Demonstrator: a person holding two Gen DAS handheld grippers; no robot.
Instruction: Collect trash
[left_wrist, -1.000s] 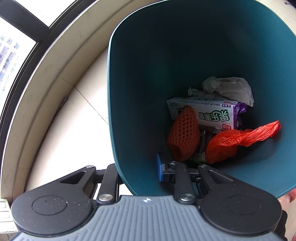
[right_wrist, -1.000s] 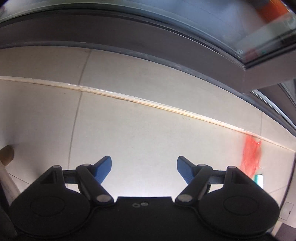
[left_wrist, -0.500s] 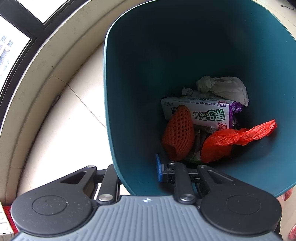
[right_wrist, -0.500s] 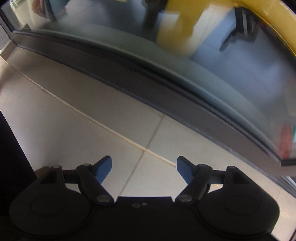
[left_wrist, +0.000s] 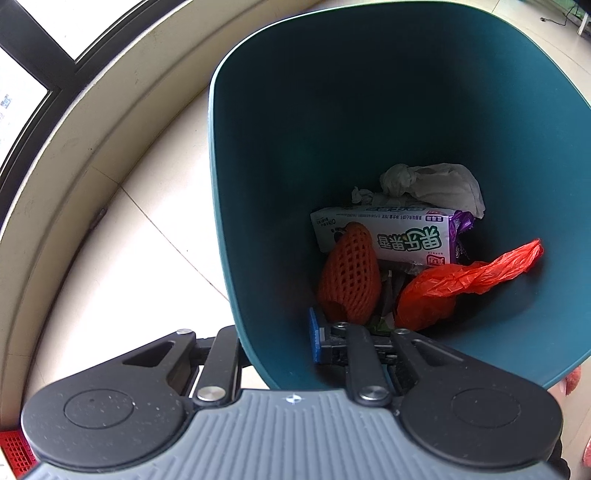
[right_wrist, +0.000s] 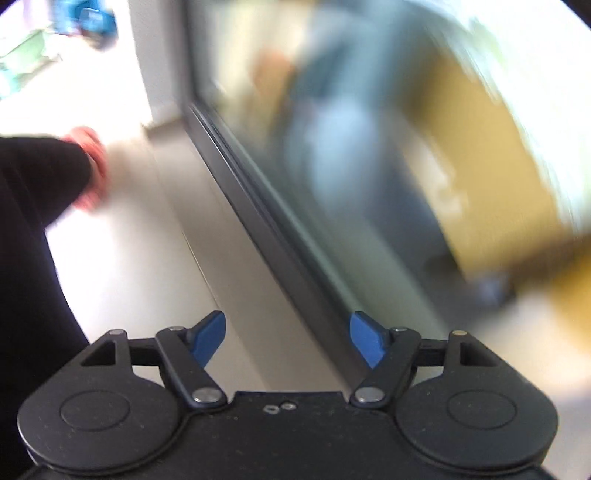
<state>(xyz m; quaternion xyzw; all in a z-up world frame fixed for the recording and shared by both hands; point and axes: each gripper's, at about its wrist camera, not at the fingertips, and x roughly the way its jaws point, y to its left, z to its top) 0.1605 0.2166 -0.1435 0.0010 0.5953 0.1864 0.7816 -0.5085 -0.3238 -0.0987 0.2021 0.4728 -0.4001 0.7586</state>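
Smooth teal bin (left_wrist: 369, 122) wall pinched by left gripper (left_wrist: 275, 343) fingers, crinkled red bag (left_wrist: 454, 286) inside; right gripper (right_wrist: 288, 338) fingers wide, empty.

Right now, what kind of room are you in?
Probably a tiled room or hallway indoors, beside big windows. I can see pale floor tiles, a dark window frame at floor level, and a teal trash bin with litter inside, clamped at its rim by the left gripper.
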